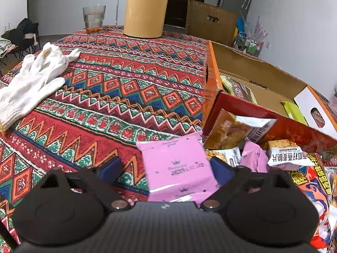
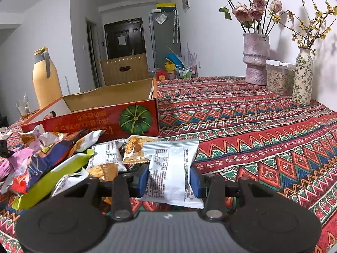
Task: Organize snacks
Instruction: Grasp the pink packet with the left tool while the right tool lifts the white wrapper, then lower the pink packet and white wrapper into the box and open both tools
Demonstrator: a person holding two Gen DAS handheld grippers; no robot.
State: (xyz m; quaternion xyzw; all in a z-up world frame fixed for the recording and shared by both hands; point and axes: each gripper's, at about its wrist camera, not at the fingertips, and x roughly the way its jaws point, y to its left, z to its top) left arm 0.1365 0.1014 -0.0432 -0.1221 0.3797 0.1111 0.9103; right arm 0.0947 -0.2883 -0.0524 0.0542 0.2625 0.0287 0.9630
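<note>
Pinching white packet point(image 2: 171, 168), right gripper point(image 2: 169, 178); left gripper point(image 1: 166, 168) spread around pink packet point(image 1: 177, 164); glove point(image 1: 31, 80) left-view only.

Snack pile point(image 2: 63, 160) on table point(image 2: 252, 126), before box point(image 2: 94, 122); vases point(image 2: 256, 59) far rt.

Count, both views:
- Cardboard box point(image 2: 109, 113) on bench: 1; a second box point(image 2: 124, 69) stands beyond the far edge.
- Vases with flowers point(image 2: 256, 59): 2, far right corner.
- Yellow flask point(image 2: 45, 80): 1.
- Glass point(image 1: 93, 19): 1.
- White gloves point(image 1: 31, 78): 2, overlapping.
- Pink packets point(image 1: 179, 166): 2.
- Loose snack packets point(image 2: 170, 168): a dozen or so; pile overlaps, exact count unclear.
</note>
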